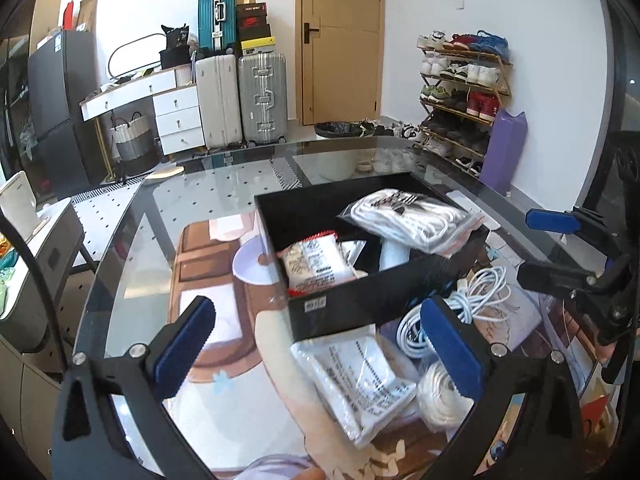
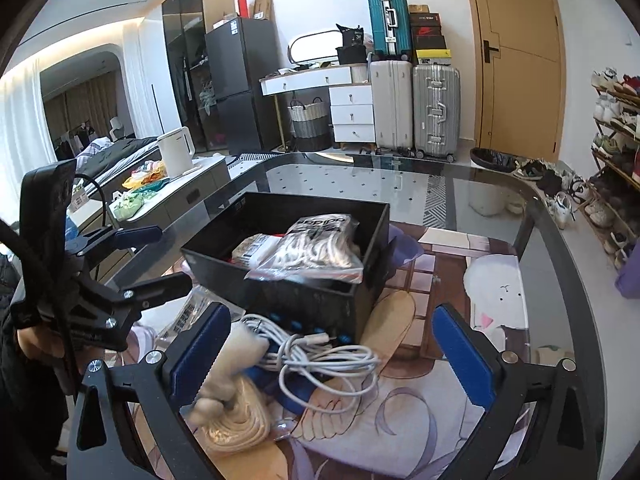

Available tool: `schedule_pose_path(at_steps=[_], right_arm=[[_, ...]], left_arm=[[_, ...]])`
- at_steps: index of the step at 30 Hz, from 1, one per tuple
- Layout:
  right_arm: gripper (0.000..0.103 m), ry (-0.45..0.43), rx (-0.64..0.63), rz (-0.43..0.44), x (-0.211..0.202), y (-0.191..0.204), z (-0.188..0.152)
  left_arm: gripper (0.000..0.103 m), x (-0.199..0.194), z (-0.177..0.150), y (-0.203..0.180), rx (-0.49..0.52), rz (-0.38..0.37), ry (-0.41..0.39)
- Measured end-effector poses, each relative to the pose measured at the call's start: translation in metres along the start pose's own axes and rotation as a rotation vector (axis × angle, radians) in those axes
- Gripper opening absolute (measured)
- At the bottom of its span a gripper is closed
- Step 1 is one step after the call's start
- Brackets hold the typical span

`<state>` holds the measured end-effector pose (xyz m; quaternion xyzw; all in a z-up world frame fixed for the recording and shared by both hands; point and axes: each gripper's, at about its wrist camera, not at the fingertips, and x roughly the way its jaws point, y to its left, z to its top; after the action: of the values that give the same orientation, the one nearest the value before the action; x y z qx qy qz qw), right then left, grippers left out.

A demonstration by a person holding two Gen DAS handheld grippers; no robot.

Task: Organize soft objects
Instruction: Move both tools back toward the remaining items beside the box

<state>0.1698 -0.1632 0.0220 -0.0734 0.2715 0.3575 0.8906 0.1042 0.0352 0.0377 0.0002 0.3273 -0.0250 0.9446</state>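
Note:
A black box stands on the glass table. In it lie a clear bag of white cord and a red-edged packet. In front of the box lie a flat clear-wrapped white packet, a loose white cable and a cream rope coil. My left gripper is open above the flat packet, holding nothing. My right gripper is open over the cable and rope, holding nothing.
The glass table lies over a printed mat. A white cylinder stands in the box. Suitcases, a door and a shoe rack stand beyond. A side counter with a kettle is at left.

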Motion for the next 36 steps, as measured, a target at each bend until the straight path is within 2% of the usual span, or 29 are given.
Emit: schedule_pose_path(at_steps=[6,15,24,36], right_arm=[[0.102,0.063,-0.015,-0.025,0.01,0.001,-0.009],[0.102,0.057,-0.038,-0.018,0.002,0.011,-0.005],[0.102,0.08,-0.069,0.033,0.004,0.029,-0.006],[0.102,0.161,-0.116,0.087,0.02,0.053,-0.016]], left_arm=[[0.103,-0.005,-0.012,0.004,-0.005,0.022,0.01],[0.103,-0.005,-0.027,0.006,0.0,0.036,0.042],[0.103,-0.002,-0.029,0.005,0.004,0.033,0.062],[0.103,-0.001,-0.03,0.004,0.014,0.034,0.074]])
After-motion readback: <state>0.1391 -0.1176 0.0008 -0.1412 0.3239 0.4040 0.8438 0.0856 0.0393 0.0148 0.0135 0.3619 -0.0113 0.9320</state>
